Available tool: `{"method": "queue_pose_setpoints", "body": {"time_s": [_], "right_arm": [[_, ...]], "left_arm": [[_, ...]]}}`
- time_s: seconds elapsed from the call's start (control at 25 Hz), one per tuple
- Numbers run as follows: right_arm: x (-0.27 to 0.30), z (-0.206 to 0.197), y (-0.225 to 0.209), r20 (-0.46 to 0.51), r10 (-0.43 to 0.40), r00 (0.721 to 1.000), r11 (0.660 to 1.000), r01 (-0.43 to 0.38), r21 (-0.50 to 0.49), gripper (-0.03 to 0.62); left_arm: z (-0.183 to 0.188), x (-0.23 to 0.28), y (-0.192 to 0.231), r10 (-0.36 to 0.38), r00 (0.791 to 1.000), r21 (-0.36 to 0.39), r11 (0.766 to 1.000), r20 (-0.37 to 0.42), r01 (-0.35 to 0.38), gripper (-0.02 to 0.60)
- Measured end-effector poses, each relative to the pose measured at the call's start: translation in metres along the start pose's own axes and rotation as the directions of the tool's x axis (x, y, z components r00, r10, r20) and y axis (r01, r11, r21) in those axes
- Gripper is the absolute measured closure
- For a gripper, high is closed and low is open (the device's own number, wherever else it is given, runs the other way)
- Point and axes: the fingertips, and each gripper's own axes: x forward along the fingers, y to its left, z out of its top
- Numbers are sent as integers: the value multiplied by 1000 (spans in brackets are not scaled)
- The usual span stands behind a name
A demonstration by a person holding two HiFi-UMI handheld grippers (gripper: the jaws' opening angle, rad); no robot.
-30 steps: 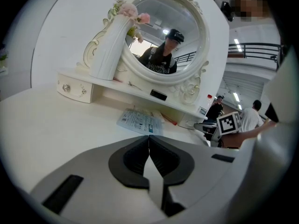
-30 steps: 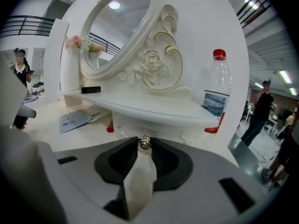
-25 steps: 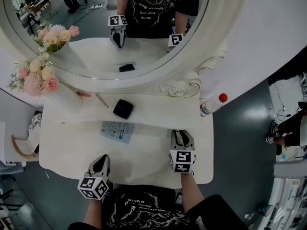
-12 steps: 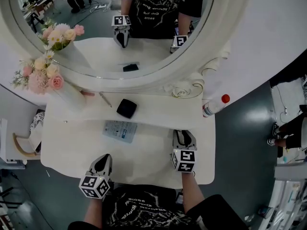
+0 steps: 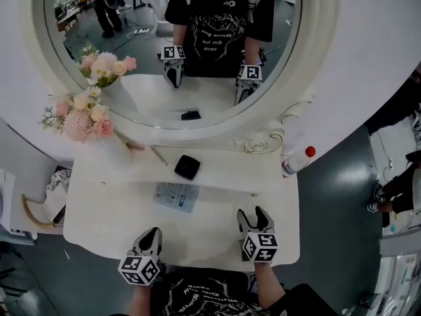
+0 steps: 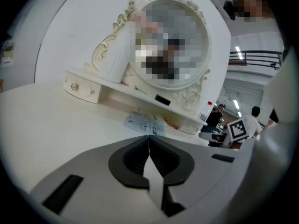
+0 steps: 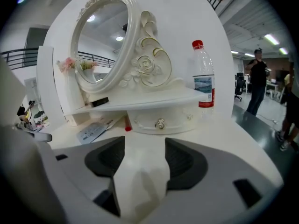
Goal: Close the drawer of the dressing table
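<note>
the dressing table fills the head view, with its oval mirror at the back and a raised shelf along the mirror's foot. the small drawer with the round knob sits under the shelf's right end. in the right gripper view its front looks about flush with the casing, though the wide lens makes that hard to swear to. so the closing push seems done and this is the letting go. the right gripper faces the knob from a little way off; its jaws have just been opening and stand wide over bare tabletop. the left gripper hangs at the table's front edge, jaws pressed together on nothing. the next move calls for checking the front is seated, then drawing clear. the top before the drawer is bare; the shelf overhangs it, the water bottle stands near its right and the leaflet lies well left.
</note>
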Motion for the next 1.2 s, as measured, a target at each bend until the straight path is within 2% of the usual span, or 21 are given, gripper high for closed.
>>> {"method": "queue_pose_setpoints", "body": {"time_s": [0.12, 0.2, 0.48, 0.6, 0.88, 1.2], "right_arm": [[-6, -2, 12, -6, 5, 1000, 1000, -5, -15, 348], [-8, 1, 22, 4, 0, 1000, 999, 0, -43, 415], [-8, 6, 79, 31, 39, 999, 996, -37, -76, 575], [-9, 1, 110, 11, 97, 995, 988, -95, -125, 583], [-8, -21, 169, -54, 208, 977, 964, -214, -158, 585], [-9, -28, 178, -63, 222, 973, 961, -229, -153, 585]], "left_arm": [[4, -4, 7, -6, 1000, -16, 1000, 28, 6, 566], [6, -5, 9, -19, 999, -13, 1000, 32, 19, 566], [11, -9, 16, -61, 998, 27, 998, 26, 60, 566], [10, -9, 18, -73, 997, 35, 997, 15, 72, 566], [8, -9, 22, -86, 996, 62, 994, -5, 87, 566], [3, -7, 15, -110, 993, 104, 988, -39, 114, 566]]}}
